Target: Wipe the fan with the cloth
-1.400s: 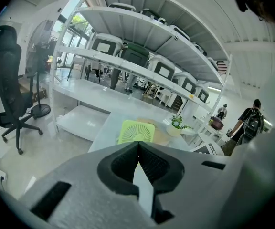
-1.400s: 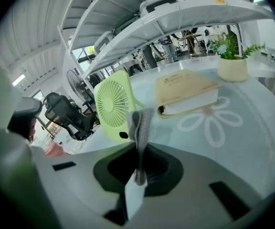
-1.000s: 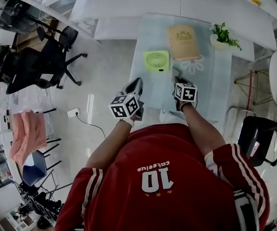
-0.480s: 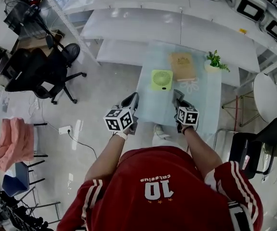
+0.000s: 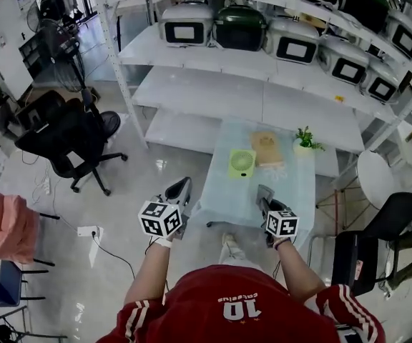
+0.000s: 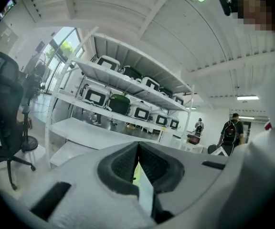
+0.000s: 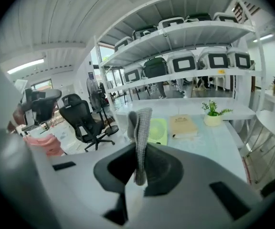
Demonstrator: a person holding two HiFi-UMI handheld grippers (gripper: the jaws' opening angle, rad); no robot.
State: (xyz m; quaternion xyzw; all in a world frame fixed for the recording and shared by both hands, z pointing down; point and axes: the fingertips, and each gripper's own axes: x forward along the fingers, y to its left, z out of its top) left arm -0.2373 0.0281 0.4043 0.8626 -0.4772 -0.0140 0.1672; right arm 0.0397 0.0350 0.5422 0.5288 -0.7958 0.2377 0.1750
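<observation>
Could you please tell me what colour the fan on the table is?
The fan is light green; the right gripper view shows it best.

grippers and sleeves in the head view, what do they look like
Left gripper and right gripper are pale grey with dark ribbed pads, each carrying a white cube of black square markers. The person wears a red shirt with white-striped short sleeves.

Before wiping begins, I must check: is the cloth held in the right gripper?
Held. The fingers of the right gripper are shut on the grey cloth, which sticks up bunched between them.
</observation>
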